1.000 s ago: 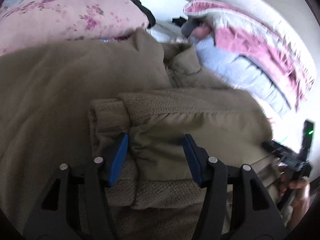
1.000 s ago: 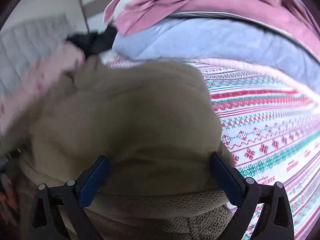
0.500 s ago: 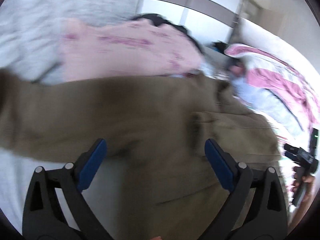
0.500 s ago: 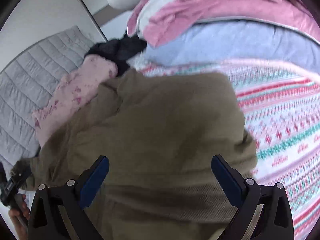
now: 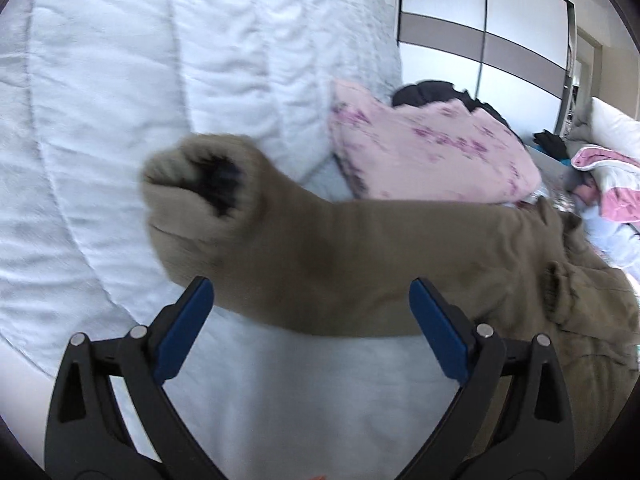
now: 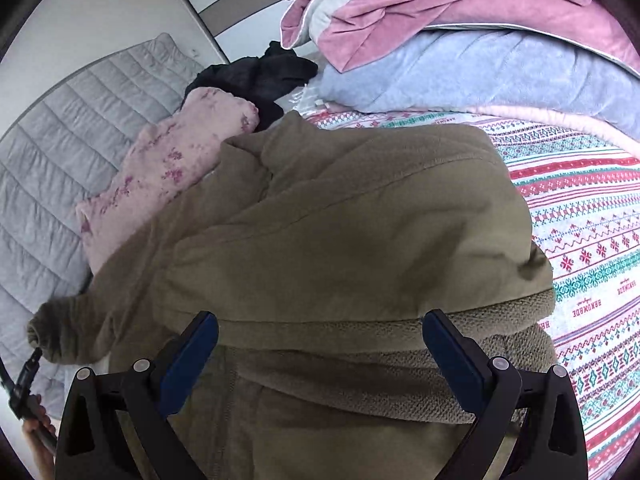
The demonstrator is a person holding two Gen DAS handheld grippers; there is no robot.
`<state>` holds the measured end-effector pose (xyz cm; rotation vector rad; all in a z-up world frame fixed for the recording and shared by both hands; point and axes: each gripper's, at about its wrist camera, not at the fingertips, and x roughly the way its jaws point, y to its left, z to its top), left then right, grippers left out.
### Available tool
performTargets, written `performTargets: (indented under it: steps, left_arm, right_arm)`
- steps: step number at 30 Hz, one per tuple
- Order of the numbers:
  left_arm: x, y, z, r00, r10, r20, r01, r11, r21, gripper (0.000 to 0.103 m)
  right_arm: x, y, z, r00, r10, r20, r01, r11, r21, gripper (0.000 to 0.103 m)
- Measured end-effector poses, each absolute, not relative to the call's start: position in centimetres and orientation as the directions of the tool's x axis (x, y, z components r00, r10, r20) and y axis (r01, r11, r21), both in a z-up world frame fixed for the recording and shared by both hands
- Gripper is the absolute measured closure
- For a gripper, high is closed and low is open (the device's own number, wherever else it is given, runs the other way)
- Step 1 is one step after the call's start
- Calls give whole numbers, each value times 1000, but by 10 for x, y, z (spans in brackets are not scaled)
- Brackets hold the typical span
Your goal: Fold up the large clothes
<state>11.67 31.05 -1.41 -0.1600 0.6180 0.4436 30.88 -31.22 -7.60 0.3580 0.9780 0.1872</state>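
The brown hoodie (image 6: 340, 240) lies on the bed (image 6: 592, 240), with its sleeve (image 5: 320, 256) stretched out long to the left. The left gripper (image 5: 312, 328) and right gripper (image 6: 320, 352) are wide open, holding nothing.

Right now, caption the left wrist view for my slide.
Open left gripper hovering beside the olive jacket's outstretched sleeve on a white quilt.

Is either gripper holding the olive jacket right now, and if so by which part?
Neither. The left gripper and right gripper are both open above the olive jacket.
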Motion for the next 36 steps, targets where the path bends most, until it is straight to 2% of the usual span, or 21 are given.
performTargets:
  steps: [4, 11, 17, 18, 21, 26, 33, 36]
  left_arm:
    - [118, 336, -21, 718, 444, -536, -486, 871, 69, 5]
    - [135, 380, -38, 679, 483, -553, -514, 851, 112, 7]
    - [141, 406, -40, 692, 432, -578, -519, 854, 18, 32]
    - [140, 405, -37, 697, 424, -578, -515, 857, 7, 41]
    - [134, 393, -21, 745, 371, -554, -478, 877, -55, 47]
    - [133, 350, 26, 830, 258, -495, -364, 922, -129, 49]
    - [165, 281, 103, 924, -65, -376, -86, 925, -371, 51]
    - [182, 235, 130, 927, -185, -326, 46, 919, -392, 52]
  right_arm:
    - [309, -313, -79, 539, 307, -784, 19, 927, 376, 0]
    - [310, -312, -82, 530, 298, -794, 22, 931, 364, 0]
    - [313, -309, -87, 515, 289, -807, 23, 936, 350, 0]
    - [313, -308, -88, 514, 288, -808, 23, 937, 349, 0]
    - [313, -308, -89, 512, 288, -809, 21, 937, 348, 0]
    - [312, -306, -85, 529, 312, -789, 1, 930, 368, 0]
    - [313, -303, -83, 532, 337, -776, -20, 922, 387, 0]
    - [313, -306, -83, 537, 348, -769, -17, 915, 402, 0]
